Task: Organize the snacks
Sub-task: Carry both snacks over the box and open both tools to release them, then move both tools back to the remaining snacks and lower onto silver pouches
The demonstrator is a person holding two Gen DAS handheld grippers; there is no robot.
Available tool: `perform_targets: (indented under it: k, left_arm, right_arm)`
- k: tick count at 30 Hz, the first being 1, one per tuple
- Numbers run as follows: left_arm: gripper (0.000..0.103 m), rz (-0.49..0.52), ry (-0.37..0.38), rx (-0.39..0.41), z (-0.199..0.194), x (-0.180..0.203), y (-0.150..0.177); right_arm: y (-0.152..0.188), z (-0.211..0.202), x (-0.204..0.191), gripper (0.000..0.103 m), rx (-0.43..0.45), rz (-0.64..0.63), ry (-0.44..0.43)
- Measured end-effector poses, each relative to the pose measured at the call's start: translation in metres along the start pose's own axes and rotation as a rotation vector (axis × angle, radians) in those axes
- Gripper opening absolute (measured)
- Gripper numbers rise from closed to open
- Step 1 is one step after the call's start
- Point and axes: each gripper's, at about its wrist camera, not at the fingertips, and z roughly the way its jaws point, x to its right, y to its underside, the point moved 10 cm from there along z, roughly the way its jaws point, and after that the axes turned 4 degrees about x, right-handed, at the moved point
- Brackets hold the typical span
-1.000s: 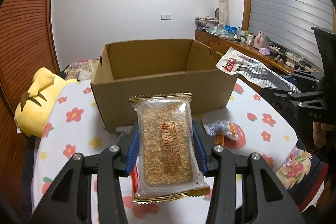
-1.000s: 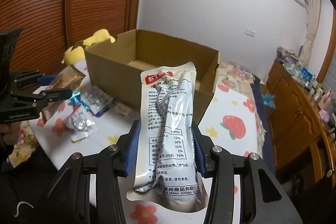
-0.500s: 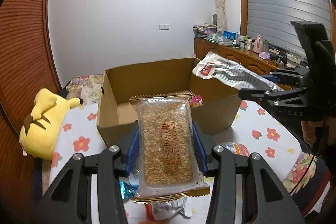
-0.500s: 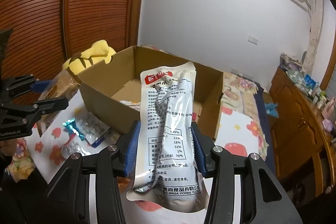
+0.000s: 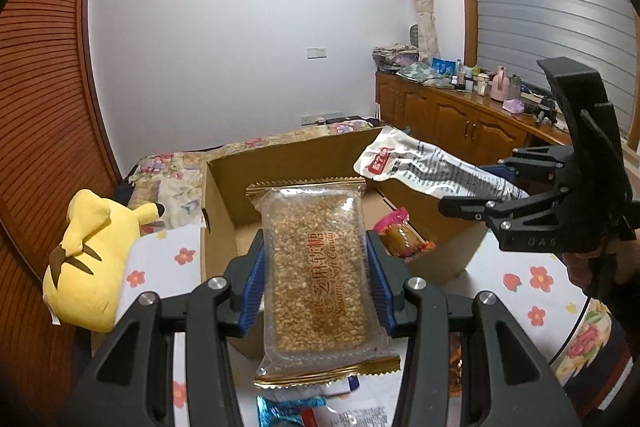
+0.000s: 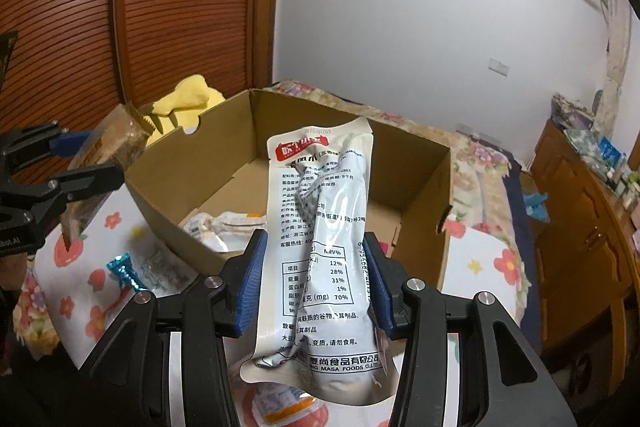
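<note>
My left gripper (image 5: 316,287) is shut on a clear sesame candy pack (image 5: 318,275) with gold ends, held above the near wall of an open cardboard box (image 5: 224,203). My right gripper (image 6: 314,283) is shut on a long white snack pouch (image 6: 324,251) with printed text, held over the box's (image 6: 424,163) near corner. The pouch (image 5: 424,167) and right gripper (image 5: 532,203) also show at the right of the left wrist view. The candy pack (image 6: 108,143) and left gripper (image 6: 60,183) show at the left of the right wrist view. A pink-wrapped snack (image 5: 400,235) and a white packet (image 6: 220,223) lie inside the box.
A yellow plush toy (image 5: 92,259) lies left of the box on the flowered tablecloth (image 5: 520,279). Loose snacks, one with a blue foil end (image 6: 124,267), lie on the cloth before the box. A wooden cabinet (image 5: 460,111) with clutter stands at the right.
Both grippers have risen and moved forward with their packs, from in front of the box to over its near edge. The box's inside now shows.
</note>
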Motion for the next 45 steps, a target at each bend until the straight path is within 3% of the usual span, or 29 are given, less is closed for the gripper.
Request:
perform_targets:
  k: [10,16,19,27,31,39,45]
  left_arm:
    - [0.046,0.006,-0.003,-0.034,0.032,0.000,-0.010]
    - [0.046,0.014,0.002,-0.057,0.053,0.007,-0.014]
    - [0.046,0.010,0.007,-0.067,0.062,0.009,-0.014]
    - [0.046,0.014,0.008,-0.094,0.084,0.013,-0.016]
    - [0.051,0.033,-0.030,-0.093,0.092,0.009,-0.016]
    - [0.052,0.013,-0.024,-0.102,0.094,0.008,-0.011]
    - [0.054,0.009,-0.017,-0.084,0.071,0.010,-0.009]
  right_arm:
    - [-0.002,0.026,0.012,0.049,-0.041,0.014,-0.027]
    - [0.002,0.038,0.019,0.058,-0.056,0.031,-0.051]
    - [0.004,0.043,0.024,0.063,-0.050,0.032,-0.032]
    - [0.001,0.035,0.029,0.063,-0.017,0.047,-0.049]
    - [-0.002,0.026,0.029,0.064,0.009,0.066,-0.070]
    - [0.006,0.015,0.026,0.064,0.018,0.059,-0.063]
    - [0.010,0.004,0.025,0.065,0.025,0.076,-0.054]
